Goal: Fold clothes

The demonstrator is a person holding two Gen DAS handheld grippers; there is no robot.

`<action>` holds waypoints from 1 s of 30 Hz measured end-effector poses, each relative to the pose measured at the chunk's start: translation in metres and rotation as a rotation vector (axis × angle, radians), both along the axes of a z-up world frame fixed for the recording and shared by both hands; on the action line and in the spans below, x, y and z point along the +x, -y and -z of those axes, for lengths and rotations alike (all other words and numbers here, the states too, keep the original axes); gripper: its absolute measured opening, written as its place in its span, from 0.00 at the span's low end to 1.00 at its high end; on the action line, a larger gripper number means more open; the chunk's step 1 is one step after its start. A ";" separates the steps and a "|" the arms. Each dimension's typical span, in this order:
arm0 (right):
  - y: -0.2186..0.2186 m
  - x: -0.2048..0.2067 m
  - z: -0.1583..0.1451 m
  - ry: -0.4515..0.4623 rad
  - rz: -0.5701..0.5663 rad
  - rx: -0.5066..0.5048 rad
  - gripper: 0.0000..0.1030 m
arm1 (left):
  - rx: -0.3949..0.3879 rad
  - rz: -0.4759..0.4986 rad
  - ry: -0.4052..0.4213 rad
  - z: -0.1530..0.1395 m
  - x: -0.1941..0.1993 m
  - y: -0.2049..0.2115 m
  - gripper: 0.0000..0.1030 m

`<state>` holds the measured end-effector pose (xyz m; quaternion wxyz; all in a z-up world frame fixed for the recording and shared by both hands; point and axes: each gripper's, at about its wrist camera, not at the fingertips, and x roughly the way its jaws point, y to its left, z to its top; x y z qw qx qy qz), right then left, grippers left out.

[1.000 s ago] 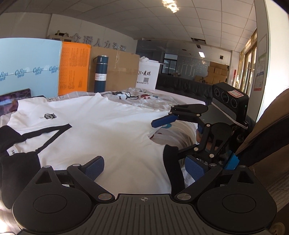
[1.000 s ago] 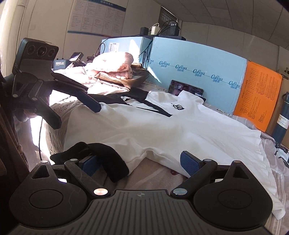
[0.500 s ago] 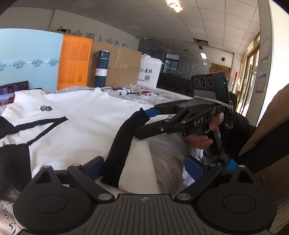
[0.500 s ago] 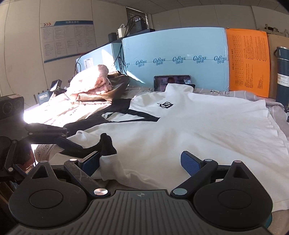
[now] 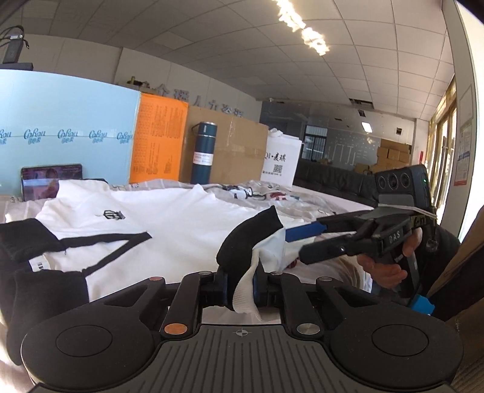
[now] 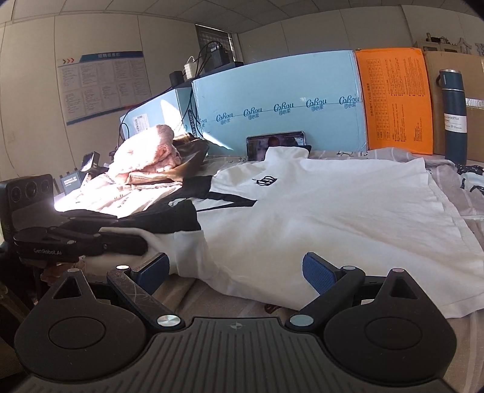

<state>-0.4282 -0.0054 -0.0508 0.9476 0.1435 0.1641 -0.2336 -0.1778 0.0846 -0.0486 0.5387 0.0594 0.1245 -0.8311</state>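
Daylight is flooding in, glaring on the ceiling lamp (image 5: 302,27) and pink cloth (image 6: 142,151); fisheye edges are bending, darkening.

1. The white cotton shirt (image 6: 332,211) carried black trim, a black sleeve cuff (image 5: 251,238) and a small black crest (image 6: 266,180) on the chest.
2. The left tool (image 5: 239,285) and the right tool (image 6: 236,269) were black with blue pads (image 6: 314,272).
3. The tall foam board (image 6: 278,99) was pale blue with repeated dark blue lettering.
4. The flat orange panel (image 6: 393,99) bore fine black print.
5. The cylindrical flask (image 6: 453,115) was dark teal with a white label.
6. The bed sheet (image 5: 272,195) was grey with cartoon prints.
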 end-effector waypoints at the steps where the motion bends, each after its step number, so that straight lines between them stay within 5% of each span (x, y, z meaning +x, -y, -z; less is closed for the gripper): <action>1: -0.002 -0.004 -0.001 -0.007 0.011 -0.014 0.92 | -0.016 -0.024 -0.002 -0.003 0.002 0.001 0.12; 11: 0.026 -0.023 -0.001 -0.151 0.111 -0.106 0.92 | -0.105 -0.146 0.127 -0.027 -0.002 0.011 0.12; 19: 0.058 -0.082 0.000 -0.130 0.349 -0.106 0.92 | -0.088 -0.206 0.254 -0.040 0.001 0.041 0.12; 26: 0.077 -0.118 0.010 -0.072 0.409 -0.023 0.88 | -0.034 -0.228 0.269 -0.033 0.007 0.058 0.12; 28: 0.080 -0.119 0.010 -0.059 0.391 -0.020 0.69 | -0.030 -0.237 0.277 -0.033 0.007 0.062 0.12; 30: 0.087 -0.118 0.009 -0.052 0.384 -0.020 0.37 | -0.035 -0.247 0.290 -0.035 0.008 0.066 0.12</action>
